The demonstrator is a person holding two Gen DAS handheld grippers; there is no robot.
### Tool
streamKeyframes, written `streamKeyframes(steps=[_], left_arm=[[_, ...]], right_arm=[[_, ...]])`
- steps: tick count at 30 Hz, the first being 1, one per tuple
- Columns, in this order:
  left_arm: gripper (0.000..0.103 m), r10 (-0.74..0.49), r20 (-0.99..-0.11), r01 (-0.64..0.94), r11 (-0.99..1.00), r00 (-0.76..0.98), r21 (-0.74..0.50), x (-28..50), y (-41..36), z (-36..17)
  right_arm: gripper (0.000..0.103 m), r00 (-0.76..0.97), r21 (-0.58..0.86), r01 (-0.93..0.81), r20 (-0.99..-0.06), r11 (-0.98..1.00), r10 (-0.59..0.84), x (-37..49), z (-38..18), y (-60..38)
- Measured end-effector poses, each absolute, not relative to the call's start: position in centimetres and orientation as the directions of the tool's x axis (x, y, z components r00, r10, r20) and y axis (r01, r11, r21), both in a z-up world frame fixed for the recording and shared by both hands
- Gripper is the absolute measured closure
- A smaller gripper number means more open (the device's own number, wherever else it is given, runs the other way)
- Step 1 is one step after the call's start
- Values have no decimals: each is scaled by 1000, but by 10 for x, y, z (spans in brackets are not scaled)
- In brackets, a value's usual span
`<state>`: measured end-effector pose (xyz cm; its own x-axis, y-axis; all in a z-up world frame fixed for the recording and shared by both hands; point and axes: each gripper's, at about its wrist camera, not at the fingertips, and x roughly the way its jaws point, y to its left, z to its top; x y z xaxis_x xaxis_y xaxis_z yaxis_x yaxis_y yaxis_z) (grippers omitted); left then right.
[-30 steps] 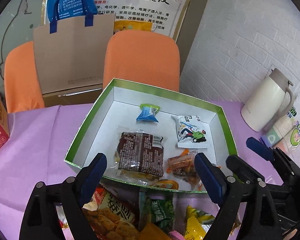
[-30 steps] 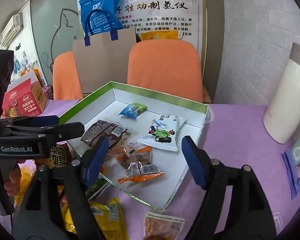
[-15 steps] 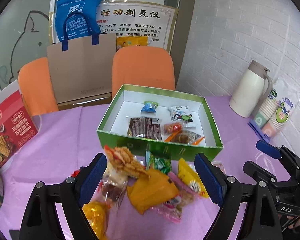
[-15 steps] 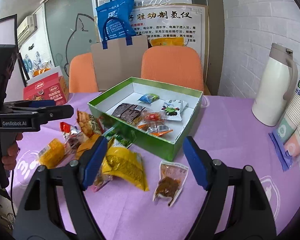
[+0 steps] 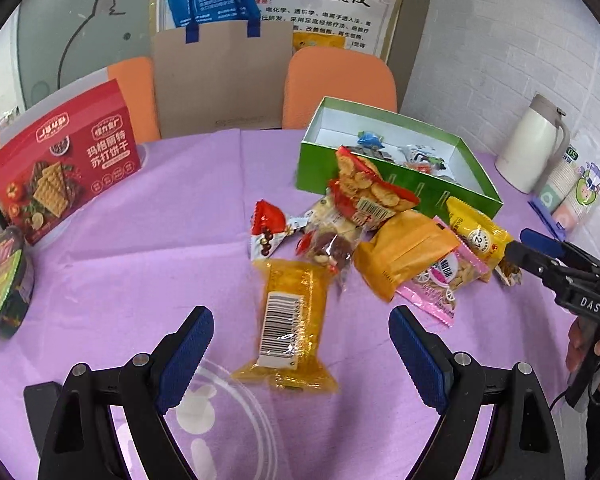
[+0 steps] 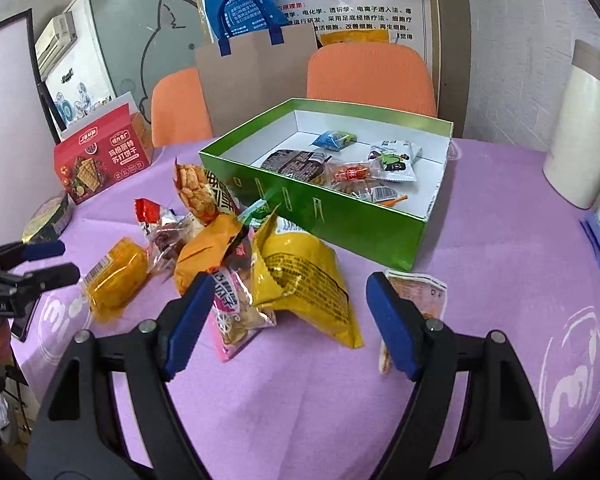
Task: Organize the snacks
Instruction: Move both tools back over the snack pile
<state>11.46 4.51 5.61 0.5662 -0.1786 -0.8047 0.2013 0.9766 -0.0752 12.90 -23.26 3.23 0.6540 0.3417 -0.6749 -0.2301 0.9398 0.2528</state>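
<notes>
Left hand-held gripper (image 5: 300, 344) spread over yellow packet (image 5: 289, 318); right hand-held gripper (image 6: 288, 322) spread, empty, near green box (image 6: 320, 208).

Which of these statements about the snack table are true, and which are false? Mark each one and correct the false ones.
1. The green box already holds several snack packets. True.
2. The left gripper is shut on the clear yellow packet. False: its jaws are open, and the packet lies on the purple tablecloth between them.
3. The red cracker box stands outside the green box, to its left. True.
4. The white jug lies tipped on its side. False: it stands upright.
5. The right gripper is open and holds nothing. True.
6. The tablecloth is green. False: it is purple.
</notes>
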Motion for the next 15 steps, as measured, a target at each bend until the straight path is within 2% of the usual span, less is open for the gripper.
streamKeyframes(steps=[4,5,6,10,14,15], left_arm=[[12,-184,-827,198,976,531,-90,120,46,40],[12,-184,-833,203,975,521,-89,122,45,36],[12,-180,-839,206,975,513,-83,123,44,31],[12,-165,-853,214,975,495,-64,129,40,15],[18,-185,-854,213,973,486,-89,131,43,6],[24,-187,-854,214,973,486,-91,131,43,5]], right_arm=[[27,647,253,-205,-689,946,325,147,22,-225],[52,628,265,-210,-701,941,338,150,18,-226],[66,605,279,-218,-714,935,354,151,16,-227],[77,615,256,-250,-703,934,357,123,25,-237],[77,587,234,-321,-711,918,387,80,30,-244],[75,563,224,-348,-727,910,394,70,27,-243]])
